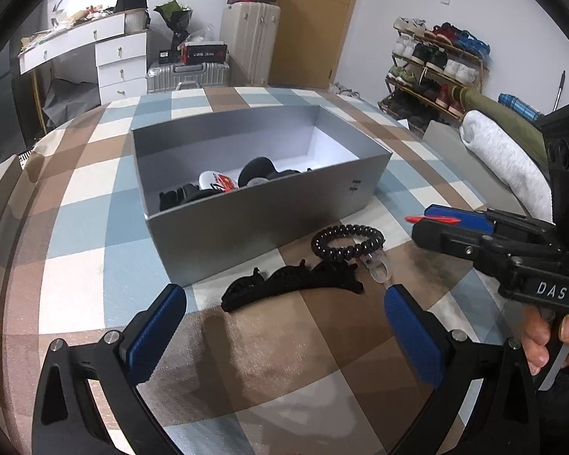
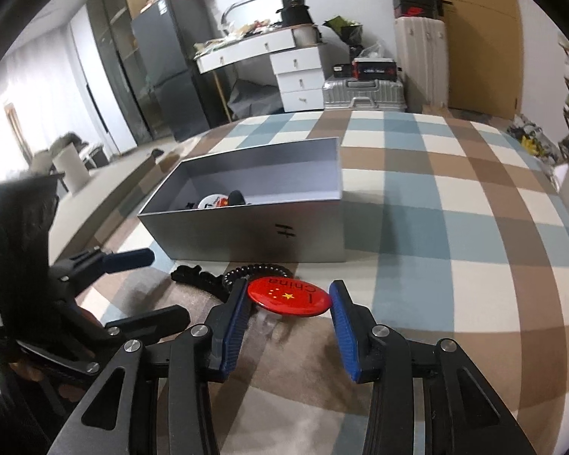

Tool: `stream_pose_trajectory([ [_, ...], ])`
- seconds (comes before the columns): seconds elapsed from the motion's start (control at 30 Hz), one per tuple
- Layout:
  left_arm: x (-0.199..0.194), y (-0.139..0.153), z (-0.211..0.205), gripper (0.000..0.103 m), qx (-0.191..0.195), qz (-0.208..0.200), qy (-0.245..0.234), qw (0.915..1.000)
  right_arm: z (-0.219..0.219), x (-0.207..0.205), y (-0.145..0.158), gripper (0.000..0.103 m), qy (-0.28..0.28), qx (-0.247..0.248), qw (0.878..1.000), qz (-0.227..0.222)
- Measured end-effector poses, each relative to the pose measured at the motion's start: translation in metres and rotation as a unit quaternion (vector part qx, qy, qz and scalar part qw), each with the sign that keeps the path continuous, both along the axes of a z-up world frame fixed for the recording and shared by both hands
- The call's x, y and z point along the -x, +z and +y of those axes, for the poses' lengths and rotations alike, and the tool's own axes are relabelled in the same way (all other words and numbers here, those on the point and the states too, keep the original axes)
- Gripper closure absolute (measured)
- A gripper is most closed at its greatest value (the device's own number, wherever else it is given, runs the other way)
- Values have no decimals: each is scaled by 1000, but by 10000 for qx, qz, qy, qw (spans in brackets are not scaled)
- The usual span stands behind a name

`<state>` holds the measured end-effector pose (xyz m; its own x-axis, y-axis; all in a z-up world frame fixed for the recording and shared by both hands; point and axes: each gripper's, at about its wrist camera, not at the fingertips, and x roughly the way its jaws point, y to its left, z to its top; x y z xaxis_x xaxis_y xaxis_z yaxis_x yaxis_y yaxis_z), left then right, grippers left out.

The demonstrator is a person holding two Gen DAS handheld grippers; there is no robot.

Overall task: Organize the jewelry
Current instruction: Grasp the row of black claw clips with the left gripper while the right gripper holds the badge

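We hold our left gripper [image 1: 284, 326] with its jaws wide and nothing between them, low over the checked blue, brown and cream cloth [image 1: 95, 227] on the desk. Just ahead of it lies a black toothed plastic hair claw [image 1: 292, 288], and touching that, a black coiled spiral bracelet with a clear plastic clip [image 1: 347, 242]. Behind both stands the open grey cardboard box [image 1: 246, 223], already holding several dark pieces and a white badge.

To the right, our right gripper [image 2: 288, 299] is clamped at a middling width on a round red pin badge with yellow stars and the word China [image 2: 288, 297], carried flat by its edges above the bracelet and close to the box's near wall.

We judge the grip the weak point: the pads meet only the rim of a smooth domed disc, so a tilt could let it pop free onto the cloth. Carried too low, it could also catch the box wall.

The box contents are mostly hidden by that wall. In the left view the badge shows only as a red sliver.
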<state>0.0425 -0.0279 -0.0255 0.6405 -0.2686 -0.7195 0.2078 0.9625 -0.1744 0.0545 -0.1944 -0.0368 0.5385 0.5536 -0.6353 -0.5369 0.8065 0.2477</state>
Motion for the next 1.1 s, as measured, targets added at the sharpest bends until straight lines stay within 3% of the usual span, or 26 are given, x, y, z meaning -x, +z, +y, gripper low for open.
stream_pose_trajectory([
  [0.3,-3,-5,-11,1,-112,273,-197,9994,-13,1,1,62,-106,-51,9999,11],
  [0.4,-4,-7,-18,1,-451,329,0,9984,-18,2,2,62,-122,-136,9998,43],
  [0.5,-8,-11,-19,1,-418,508,131,9977,-20,3,2,62,-128,-176,9997,59],
  [0.93,-15,-14,-28,2,-831,563,570,9933,-22,4,4,62,-132,-238,9996,80],
  [1.1,-12,-13,-27,11,-866,488,659,9929,-23,2,2,62,-147,-257,9995,118],
])
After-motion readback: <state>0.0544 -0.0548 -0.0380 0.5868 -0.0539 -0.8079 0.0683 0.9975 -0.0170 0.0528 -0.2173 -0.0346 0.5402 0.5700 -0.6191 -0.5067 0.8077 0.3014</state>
